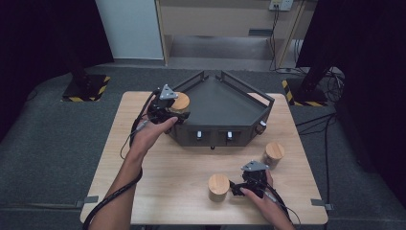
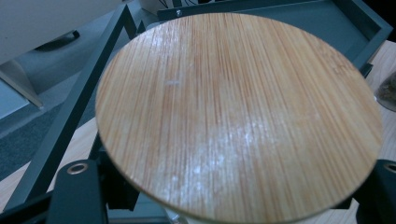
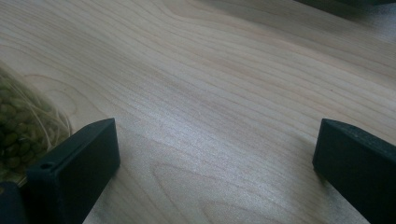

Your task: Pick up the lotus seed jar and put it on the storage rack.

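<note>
A light wooden tabletop (image 1: 163,187) stands on grey carpet (image 1: 43,143). Beyond it, two dark stands rest on plates with yellow-and-black hazard stripes (image 1: 85,91), and cables (image 1: 316,124) trail over the floor at the right. A pale cabinet (image 1: 225,19) stands against the far wall.

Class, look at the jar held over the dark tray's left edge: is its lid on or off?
On. The round bamboo lid caps the jar gripped by the left tongs at the tray.
</note>
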### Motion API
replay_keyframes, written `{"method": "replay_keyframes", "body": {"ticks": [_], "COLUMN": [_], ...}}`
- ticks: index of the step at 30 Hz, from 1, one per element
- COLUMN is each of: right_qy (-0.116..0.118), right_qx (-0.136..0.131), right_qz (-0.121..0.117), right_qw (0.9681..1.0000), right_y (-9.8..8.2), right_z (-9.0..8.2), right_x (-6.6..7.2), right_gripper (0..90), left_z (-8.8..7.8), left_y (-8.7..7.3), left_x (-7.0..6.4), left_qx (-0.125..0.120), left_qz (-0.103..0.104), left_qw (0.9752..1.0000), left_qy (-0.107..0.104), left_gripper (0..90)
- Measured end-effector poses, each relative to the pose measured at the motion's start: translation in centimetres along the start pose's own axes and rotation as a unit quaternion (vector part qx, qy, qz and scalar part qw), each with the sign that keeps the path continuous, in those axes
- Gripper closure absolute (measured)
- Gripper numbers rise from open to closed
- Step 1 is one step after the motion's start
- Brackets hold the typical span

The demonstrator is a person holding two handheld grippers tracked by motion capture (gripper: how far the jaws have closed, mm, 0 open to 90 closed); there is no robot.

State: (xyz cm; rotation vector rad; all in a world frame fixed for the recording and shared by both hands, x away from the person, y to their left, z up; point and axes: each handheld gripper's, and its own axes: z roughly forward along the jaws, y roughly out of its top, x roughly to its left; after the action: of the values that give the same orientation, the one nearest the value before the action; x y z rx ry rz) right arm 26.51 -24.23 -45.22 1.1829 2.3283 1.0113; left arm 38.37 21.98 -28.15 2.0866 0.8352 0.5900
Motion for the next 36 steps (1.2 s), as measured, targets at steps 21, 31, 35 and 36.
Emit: {"method": "replay_keyframes", "body": {"ticks": [21, 31, 35, 36], "right_qy": [0.000, 0.000, 0.000, 0.000], "right_qx": [0.000, 0.000, 0.000, 0.000], "right_qz": [0.001, 0.001, 0.001, 0.001], "right_qw": [1.0000, 1.0000, 1.0000, 1.0000], "right_y": [0.0, 0.0, 0.0, 0.0], "right_z": [0.0, 0.0, 0.0, 0.0], "right_x": [0.0, 0.0, 0.0, 0.0], "right_gripper": [0.6, 0.6, 0.6, 0.6], "left_z": [4.3, 5.5, 5.8, 5.9], "left_y": [1.4, 1.2, 1.1, 1.0], "left_x": [0.8, 1.2, 1.5, 1.5], "left_qx": [0.012, 0.017, 0.019, 0.020], "left_qz": [-0.002, -0.010, -0.014, -0.015], "left_qw": [0.9998, 0.9997, 0.9996, 0.9995], "left_qy": [-0.013, -0.016, -0.018, -0.019], "left_gripper": [24.3, 24.3, 24.3, 24.3]}}
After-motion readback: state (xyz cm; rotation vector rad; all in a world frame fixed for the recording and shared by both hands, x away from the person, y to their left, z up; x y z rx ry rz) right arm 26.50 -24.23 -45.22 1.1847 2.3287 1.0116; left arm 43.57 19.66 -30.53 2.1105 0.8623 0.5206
